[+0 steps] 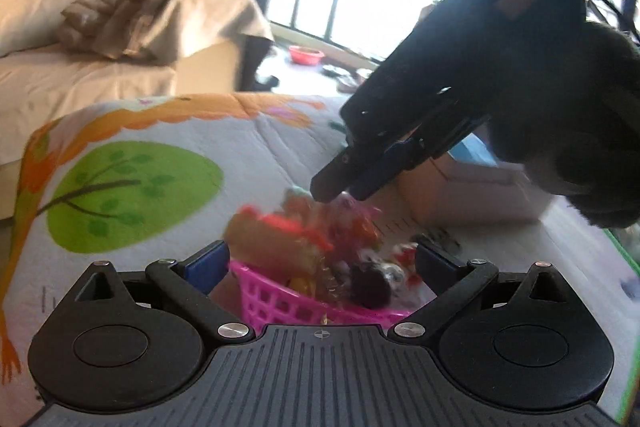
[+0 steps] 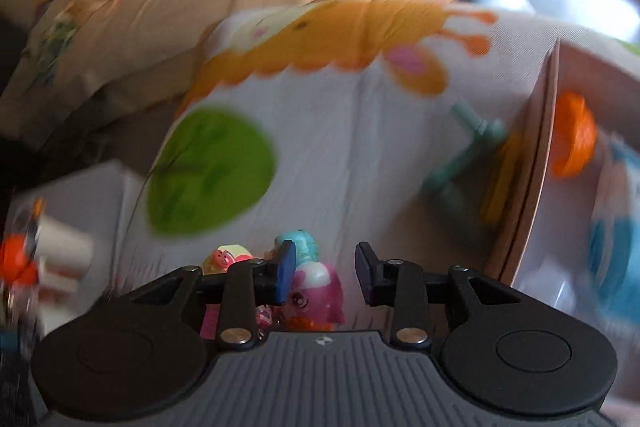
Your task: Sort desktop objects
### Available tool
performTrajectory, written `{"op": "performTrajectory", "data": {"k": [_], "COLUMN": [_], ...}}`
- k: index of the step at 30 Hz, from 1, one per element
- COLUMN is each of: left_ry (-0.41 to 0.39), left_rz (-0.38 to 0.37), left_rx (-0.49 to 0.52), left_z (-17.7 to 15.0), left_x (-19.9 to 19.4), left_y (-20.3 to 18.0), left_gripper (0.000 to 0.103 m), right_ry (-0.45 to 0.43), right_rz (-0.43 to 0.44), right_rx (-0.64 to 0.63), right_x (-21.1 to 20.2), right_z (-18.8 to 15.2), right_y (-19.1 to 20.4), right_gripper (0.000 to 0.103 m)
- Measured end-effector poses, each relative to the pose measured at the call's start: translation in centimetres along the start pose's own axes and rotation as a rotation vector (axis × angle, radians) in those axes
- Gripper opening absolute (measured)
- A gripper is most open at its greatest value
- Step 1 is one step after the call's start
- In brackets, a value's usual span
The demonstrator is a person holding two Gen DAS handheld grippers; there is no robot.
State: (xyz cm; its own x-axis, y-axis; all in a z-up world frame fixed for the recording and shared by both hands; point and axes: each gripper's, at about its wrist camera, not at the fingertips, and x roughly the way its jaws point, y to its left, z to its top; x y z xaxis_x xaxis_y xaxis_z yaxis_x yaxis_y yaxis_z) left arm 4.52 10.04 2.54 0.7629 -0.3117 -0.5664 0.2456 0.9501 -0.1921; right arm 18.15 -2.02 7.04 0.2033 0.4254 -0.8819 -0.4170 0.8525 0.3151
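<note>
Play mat (image 1: 260, 155) w/ green tree print covers the surface. Cardboard box (image 2: 544, 163) at its right side, long edge running away from cam; orange toy (image 2: 574, 135) inside, teal toy (image 2: 464, 155) leaning just outside the wall. Pink basket (image 1: 280, 299) piled w/ small toys, blurred. Left gripper (image 1: 320, 263) spread wide around the basket's near end, not pressing. Right gripper (image 2: 325, 267) tilted steeply down over basket; jaws part-open, nothing pinched; pink figurine (image 2: 320, 291) below, its orientation unclear.
</note>
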Motion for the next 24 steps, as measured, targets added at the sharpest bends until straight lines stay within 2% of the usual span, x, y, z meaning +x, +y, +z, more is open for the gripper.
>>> {"op": "performTrajectory", "data": {"k": [4,9,12,15,18,19,20,22,24], "left_ry": [0.033,0.065,0.086,0.123,0.137,0.14,0.148,0.161,0.174], "left_rz": [-0.028,0.019,0.03,-0.023,-0.058,-0.053,-0.039,0.004,0.066], "left_rx": [0.059,0.091,0.063,-0.013,-0.01,0.007,0.023,0.057,0.107], "left_z": [-1.1,-1.9,-2.0,-1.9,-1.9,-1.8,-1.8,-1.8,-2.0], "left_x": [-1.0,-2.2,-3.0,-3.6,-4.0,-3.9,-3.9,-3.7,-4.0], "left_y": [-0.5,-0.2,0.3,0.7,-0.1,-0.5,-1.0,-1.9,-2.7], "left_gripper": [0.102,0.102,0.103,0.103,0.103,0.103,0.103,0.103,0.103], "right_ry": [-0.005,-0.027,-0.069,-0.103,-0.21,-0.253,-0.292,-0.357,-0.383], "right_rz": [-0.011,0.006,-0.02,-0.074,-0.158,-0.162,-0.147,-0.06,0.012], "right_rx": [-0.022,0.011,0.011,0.018,-0.049,-0.093,-0.128,-0.192,-0.247], "right_x": [-1.0,-2.3,-3.4,-4.4,-6.3,-7.1,-7.7,-8.6,-8.1], "right_z": [-4.1,-8.2,-10.5,-12.9,-15.2,-15.8,-16.1,-16.3,-16.0], "right_y": [-0.6,-3.0,-3.9,-5.3,-5.4,-5.0,-4.4,-3.0,-1.7], "right_gripper": [0.033,0.034,0.035,0.035,0.036,0.04,0.045,0.054,0.056]}}
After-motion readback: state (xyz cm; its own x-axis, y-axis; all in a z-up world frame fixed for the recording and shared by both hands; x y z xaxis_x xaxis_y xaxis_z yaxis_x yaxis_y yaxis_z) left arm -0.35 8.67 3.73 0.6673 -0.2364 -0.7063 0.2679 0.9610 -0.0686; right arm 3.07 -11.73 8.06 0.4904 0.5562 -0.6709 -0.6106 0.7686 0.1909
